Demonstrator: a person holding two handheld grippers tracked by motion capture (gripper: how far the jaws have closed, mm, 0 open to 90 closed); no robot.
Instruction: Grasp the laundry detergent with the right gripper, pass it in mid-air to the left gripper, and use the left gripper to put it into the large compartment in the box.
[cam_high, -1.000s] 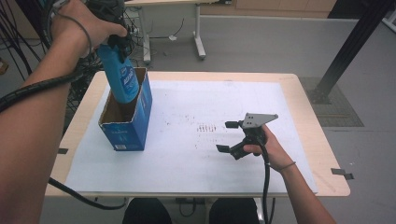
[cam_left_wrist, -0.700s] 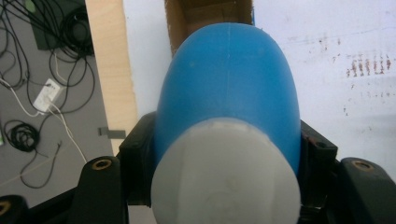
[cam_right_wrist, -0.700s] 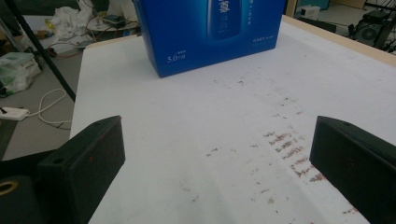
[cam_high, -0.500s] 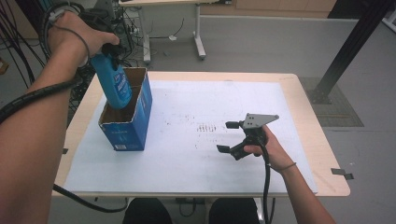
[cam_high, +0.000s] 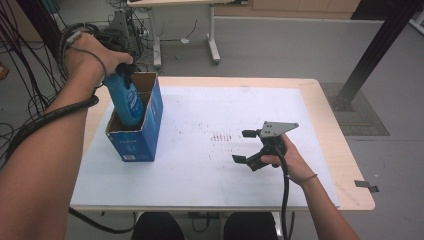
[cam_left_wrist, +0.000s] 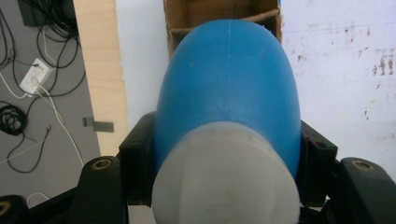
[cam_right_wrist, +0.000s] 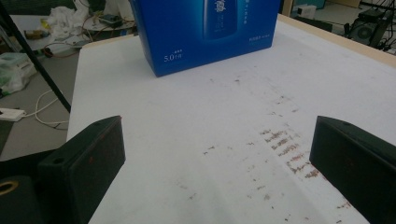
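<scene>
The left gripper (cam_high: 125, 75) is clamping the blue bottle (cam_high: 126, 100) inside the blue box (cam_high: 137, 142), while the right gripper (cam_high: 245, 146) is resting well beside the box, jaws apart.

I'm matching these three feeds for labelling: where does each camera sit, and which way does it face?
High view: above the person's side, facing forward and down on the table; both forearms, left gripper, right gripper.
Left gripper view: rides that gripper, facing down past the blue bottle; jaws clamp it.
Right gripper view: low, facing across the table; jaws apart.
All share the blue box.

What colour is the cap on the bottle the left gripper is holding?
White, on a blue bottle; the cap shows best in the left gripper view.
</scene>
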